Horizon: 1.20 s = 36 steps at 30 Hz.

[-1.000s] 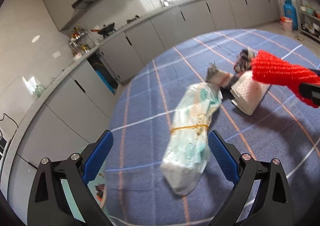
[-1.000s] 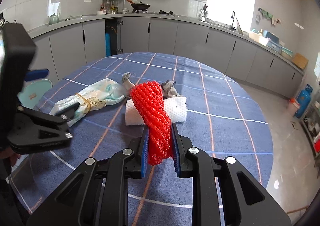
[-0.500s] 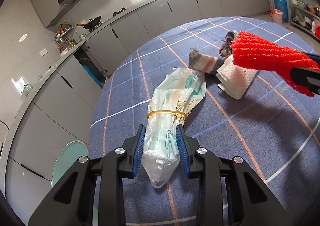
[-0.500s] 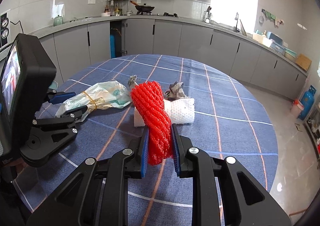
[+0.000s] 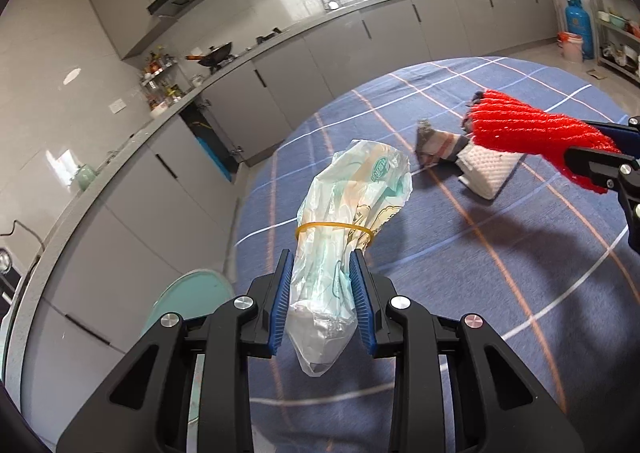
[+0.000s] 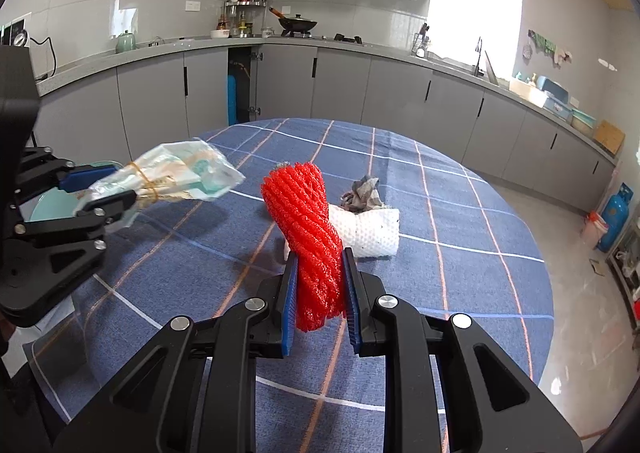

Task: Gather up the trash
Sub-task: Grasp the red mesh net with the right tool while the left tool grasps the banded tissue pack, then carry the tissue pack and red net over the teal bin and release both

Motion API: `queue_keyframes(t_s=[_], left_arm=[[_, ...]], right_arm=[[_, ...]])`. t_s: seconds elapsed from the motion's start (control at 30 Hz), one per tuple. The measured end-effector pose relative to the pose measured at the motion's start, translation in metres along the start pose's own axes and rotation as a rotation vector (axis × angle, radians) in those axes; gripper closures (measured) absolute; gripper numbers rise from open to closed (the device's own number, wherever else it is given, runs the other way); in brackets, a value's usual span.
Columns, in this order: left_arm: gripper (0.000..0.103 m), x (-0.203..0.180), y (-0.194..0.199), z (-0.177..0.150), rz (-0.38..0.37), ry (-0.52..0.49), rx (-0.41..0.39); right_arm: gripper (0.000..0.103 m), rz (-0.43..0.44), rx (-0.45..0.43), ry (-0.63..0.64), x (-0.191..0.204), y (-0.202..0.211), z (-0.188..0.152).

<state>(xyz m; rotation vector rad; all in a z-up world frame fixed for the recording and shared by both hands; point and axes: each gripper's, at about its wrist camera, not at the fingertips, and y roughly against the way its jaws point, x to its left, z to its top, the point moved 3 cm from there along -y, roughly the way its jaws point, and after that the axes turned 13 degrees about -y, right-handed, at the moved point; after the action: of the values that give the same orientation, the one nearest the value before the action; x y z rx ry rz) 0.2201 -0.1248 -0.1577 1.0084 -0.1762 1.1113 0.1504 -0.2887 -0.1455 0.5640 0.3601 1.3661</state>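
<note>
Left gripper (image 5: pixel 322 299) clamped on plastic bag (image 5: pixel 352 213), bound by rubber band (image 5: pixel 334 229), held clear above blue checked tablecloth (image 6: pixel 460 213). Right gripper (image 6: pixel 319 299) clamped on red foam net (image 6: pixel 306 229). White foam sleeve (image 6: pixel 370 231) and what looks like crumpled grey cloth (image 6: pixel 362 193) lie far centre.

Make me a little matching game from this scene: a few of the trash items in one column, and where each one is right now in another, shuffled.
Things:
1. plastic bag
2. red foam net
3. white foam net
4. grey crumpled rag

Places:
A. lying on the tablecloth, nearest the red item
B. clamped in the right gripper
C. on the cloth, behind the white piece
D. clamped in the left gripper

Pairs: 1-D, 2-B, 3-A, 4-C
</note>
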Motion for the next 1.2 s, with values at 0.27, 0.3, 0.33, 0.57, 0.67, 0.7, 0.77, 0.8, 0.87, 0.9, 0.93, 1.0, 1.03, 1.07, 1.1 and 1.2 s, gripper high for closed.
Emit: queue_keyframes(t_s=[0.27,0.3,0.33,0.57,0.67,0.7,0.77,0.8,0.87,0.9,0.93,1.0,1.03,1.07,1.1,1.2], left_arm=[[0.074,0.020,0.012,-0.017,0.050,0.046,0.018],[0.074,0.022,0.013,-0.018,0.054,0.051,0.018],[0.074,0.024,0.014,-0.019,0.058,0.057,0.017],[0.074,0.036,0.025,-0.028,0.088,0.080,0.016],[0.074,0.043,0.028,-0.031,0.105,0.089,0.020],[0.074,0.046,0.029,-0.033,0.110,0.096,0.022],[0.074,0.051,0.031,-0.035,0.120,0.103,0.025],[0.074,0.054,0.031,-0.037,0.128,0.107,0.029],[0.074,0.060,0.032,-0.040,0.139,0.117,0.035],[0.074,0.063,0.032,-0.042,0.145,0.121,0.038],[0.074,0.066,0.032,-0.044,0.152,0.124,0.042],[0.074,0.072,0.032,-0.047,0.167,0.132,0.051],[0.074,0.076,0.031,-0.049,0.170,0.138,0.054],[0.074,0.079,0.031,-0.051,0.175,0.144,0.057],[0.074,0.081,0.031,-0.053,0.179,0.147,0.059],[0.074,0.088,0.031,-0.057,0.193,0.157,0.067]], right_arm=[[0.082,0.012,-0.001,0.025,0.010,0.003,-0.002],[0.082,0.015,0.000,0.028,0.012,0.004,-0.003],[0.082,0.018,0.000,0.030,0.014,0.003,-0.004],[0.082,0.051,0.002,0.059,0.031,0.005,-0.004],[0.082,0.065,-0.001,0.074,0.039,0.005,-0.004],[0.082,0.069,-0.003,0.079,0.042,0.005,-0.003],[0.082,0.079,-0.006,0.085,0.046,0.006,-0.002],[0.082,0.083,-0.008,0.089,0.049,0.007,-0.001],[0.082,0.092,-0.011,0.099,0.056,0.006,0.001],[0.082,0.097,-0.012,0.103,0.059,0.006,0.003],[0.082,0.100,-0.013,0.106,0.060,0.006,0.004],[0.082,0.109,-0.015,0.115,0.066,0.005,0.006],[0.082,0.113,-0.016,0.119,0.069,0.005,0.007],[0.082,0.117,-0.016,0.123,0.071,0.003,0.008],[0.082,0.120,-0.016,0.126,0.074,0.003,0.009],[0.082,0.136,-0.020,0.138,0.083,0.002,0.014]])
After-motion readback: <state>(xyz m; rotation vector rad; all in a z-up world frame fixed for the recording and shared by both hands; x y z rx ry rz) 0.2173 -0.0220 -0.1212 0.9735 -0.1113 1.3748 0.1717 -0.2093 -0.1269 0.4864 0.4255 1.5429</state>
